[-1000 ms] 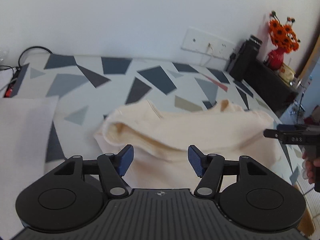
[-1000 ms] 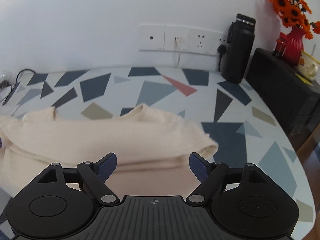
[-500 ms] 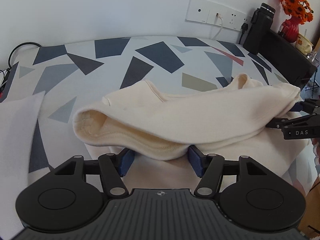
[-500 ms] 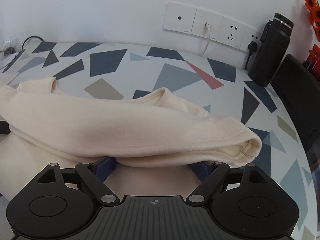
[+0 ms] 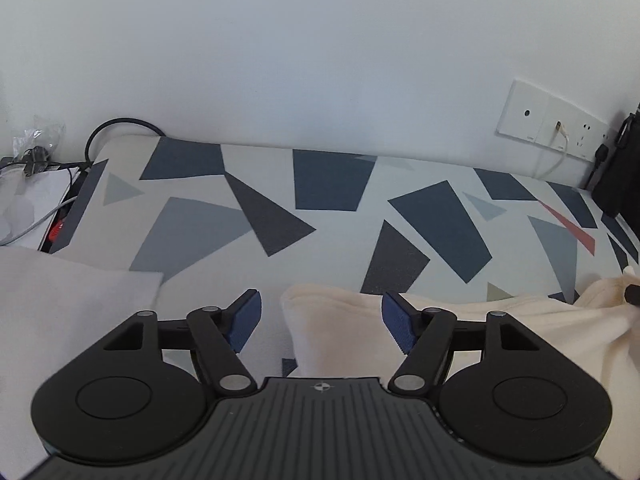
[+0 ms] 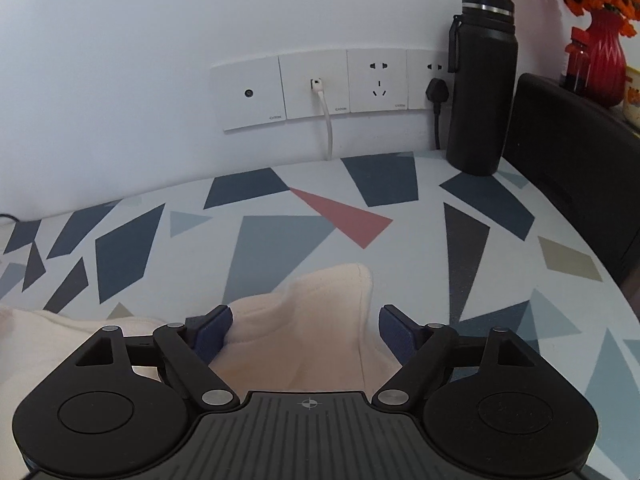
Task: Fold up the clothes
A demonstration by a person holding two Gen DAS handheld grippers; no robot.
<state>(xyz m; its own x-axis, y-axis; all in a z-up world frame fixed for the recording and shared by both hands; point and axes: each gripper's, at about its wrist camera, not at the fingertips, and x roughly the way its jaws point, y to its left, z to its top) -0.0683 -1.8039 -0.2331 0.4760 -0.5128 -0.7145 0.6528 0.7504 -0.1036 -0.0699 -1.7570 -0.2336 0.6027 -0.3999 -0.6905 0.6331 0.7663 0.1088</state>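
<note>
A cream garment [image 5: 332,332] lies on the table [image 5: 320,216], which has a cover with grey and blue shapes. In the left wrist view its folded left end sits between the blue pads of my left gripper [image 5: 320,322]. Those jaws are opening: the left pad stands clear of the cloth and the right pad is at its edge. In the right wrist view the garment's right end [image 6: 312,312] bulges up between the wide-apart pads of my right gripper [image 6: 304,332], which do not press on it. A dark tip of the right gripper [image 5: 632,292] shows at the far right.
A white cloth [image 5: 60,312] lies at the left, with cables [image 5: 32,184] behind it. By the wall stand sockets [image 6: 320,84], a black bottle [image 6: 480,88], a black box [image 6: 568,168] and a red vase of orange flowers [image 6: 604,56]. The table's right edge curves away.
Both grippers have moved towards the wall with the garment's fold. The fold, raised above the pads half a second ago, now lies low between them. The left jaws have widened.
</note>
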